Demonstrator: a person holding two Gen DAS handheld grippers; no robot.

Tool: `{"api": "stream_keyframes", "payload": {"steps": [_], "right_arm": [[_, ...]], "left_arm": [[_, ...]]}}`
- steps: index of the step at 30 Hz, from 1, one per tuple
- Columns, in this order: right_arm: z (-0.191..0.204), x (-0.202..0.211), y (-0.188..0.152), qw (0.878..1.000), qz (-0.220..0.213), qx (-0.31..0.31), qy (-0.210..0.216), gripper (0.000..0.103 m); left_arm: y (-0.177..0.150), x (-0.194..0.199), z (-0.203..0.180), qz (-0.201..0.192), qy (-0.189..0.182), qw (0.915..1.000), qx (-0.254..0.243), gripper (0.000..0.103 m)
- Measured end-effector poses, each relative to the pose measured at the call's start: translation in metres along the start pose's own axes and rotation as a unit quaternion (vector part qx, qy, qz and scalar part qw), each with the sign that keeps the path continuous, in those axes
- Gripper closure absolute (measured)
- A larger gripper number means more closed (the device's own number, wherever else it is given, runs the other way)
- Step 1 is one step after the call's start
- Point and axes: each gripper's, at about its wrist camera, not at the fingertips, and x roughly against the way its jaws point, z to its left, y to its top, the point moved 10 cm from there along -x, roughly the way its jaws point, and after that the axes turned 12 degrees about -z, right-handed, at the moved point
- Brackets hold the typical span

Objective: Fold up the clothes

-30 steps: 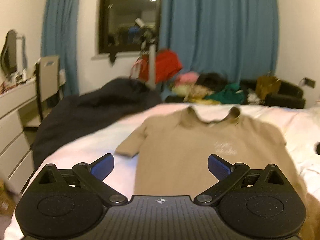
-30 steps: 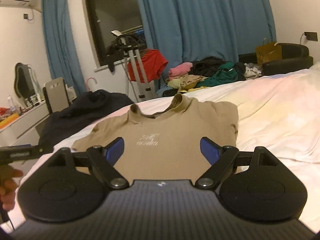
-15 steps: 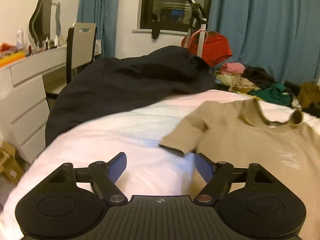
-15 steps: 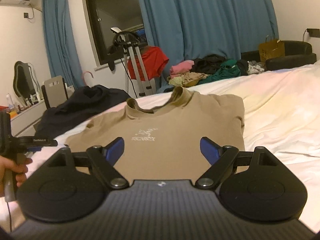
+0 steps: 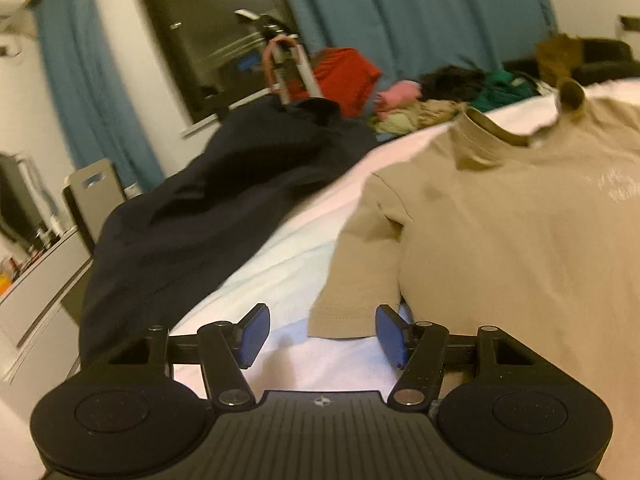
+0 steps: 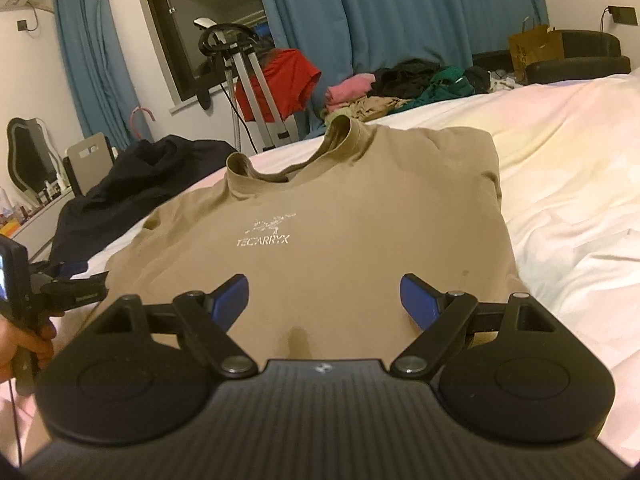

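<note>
Left hand-held gripper (image 5: pixel 322 334): jaws closing, half wide; the sleeve hem (image 5: pixel 344 316) lies between the blue pads, not yet pinched.
Right hand-held gripper (image 6: pixel 322 302): jaws wide, nothing gripped, low over the shirt's lower front.
Tan T-shirt (image 6: pixel 340 240): spread flat on the white bed (image 6: pixel 560 200), directly ahead, collar farthest.
Dark garment (image 5: pixel 208 220): ahead-left, beyond the sleeve.
Clothes pile (image 6: pixel 400 88): past the bed's far edge.

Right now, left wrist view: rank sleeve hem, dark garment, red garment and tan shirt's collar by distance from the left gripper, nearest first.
From the left gripper, whose jaws are closing with nothing pressed between them yet:
1. Sleeve hem, just ahead, toward the right finger.
2. Dark garment, left side of the bed.
3. Collar, far right; its order against the dark garment's far end is too close to call.
4. Red garment, past the bed by the window.
</note>
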Motion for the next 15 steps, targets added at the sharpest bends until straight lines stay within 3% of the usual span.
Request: {"api": "stream_keyframes", "payload": {"steps": [1,7,9,12,15], "right_arm": [[0.001,0.000,-0.002,1.000,0.002,0.001,0.000,0.019],[0.005,0.000,-0.011,1.000,0.017,0.011,0.000,0.019],[0.007,0.000,-0.012,1.000,0.018,0.014,0.000,0.019],[0.007,0.002,-0.012,1.000,0.018,0.015,-0.001,0.019],[0.005,0.003,-0.012,1.000,0.018,0.014,-0.003,0.019]], "left_arm": [[-0.001,-0.002,0.000,-0.001,-0.003,1.0000,0.001,0.043],[-0.002,-0.012,-0.002,-0.006,-0.029,0.9990,0.032,0.073],[-0.005,-0.015,0.001,0.004,-0.034,0.9976,0.060,0.090],[-0.006,-0.016,0.015,0.009,-0.026,0.9930,0.115,0.099],[-0.001,-0.013,0.038,0.001,-0.017,0.9818,0.189,0.100]]}}
